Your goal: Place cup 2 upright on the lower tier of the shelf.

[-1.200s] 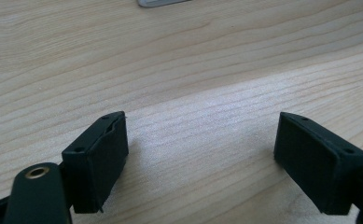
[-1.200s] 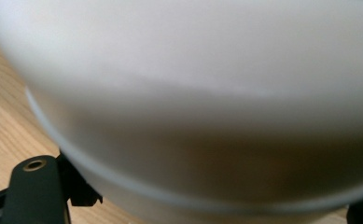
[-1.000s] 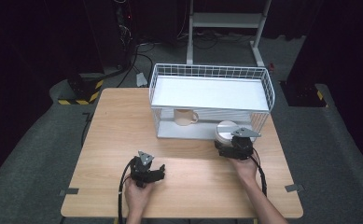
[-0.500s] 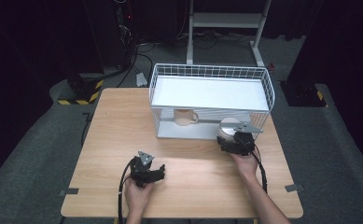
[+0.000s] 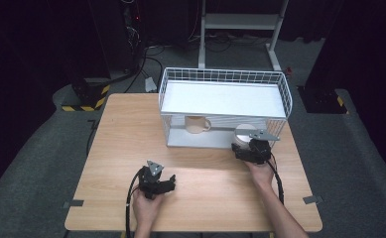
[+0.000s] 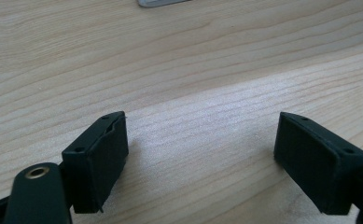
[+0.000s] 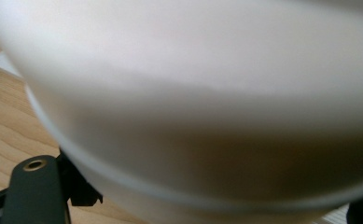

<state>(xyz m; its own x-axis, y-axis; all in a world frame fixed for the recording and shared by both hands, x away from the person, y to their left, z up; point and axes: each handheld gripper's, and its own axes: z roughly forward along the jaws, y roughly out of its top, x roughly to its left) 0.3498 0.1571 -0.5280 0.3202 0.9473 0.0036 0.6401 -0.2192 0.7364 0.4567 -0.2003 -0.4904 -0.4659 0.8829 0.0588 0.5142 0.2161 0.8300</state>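
A white bowl [image 5: 244, 133] hangs at the front right corner of the white wire rack [image 5: 225, 75], level with its lower shelf. My right gripper [image 5: 248, 145] is shut on its near side. In the right gripper view the bowl [image 7: 193, 93] is very close and blurred, hiding the pads; one black finger [image 7: 82, 190] peeks out under it at the lower left. My left gripper [image 5: 170, 181] rests low over the wooden table [image 5: 126, 129] near its front edge. Its jaws stand open [image 6: 202, 149] with only bare wood between them.
A beige mug [image 5: 196, 124] stands on the rack's lower shelf, left of the bowl. The rack's upper tray is a white sheet with a wire rim. A metal stand [image 5: 240, 22] and cables lie on the floor beyond the table.
My right gripper and the bowl have edged slightly toward the rack. The left gripper has not moved.
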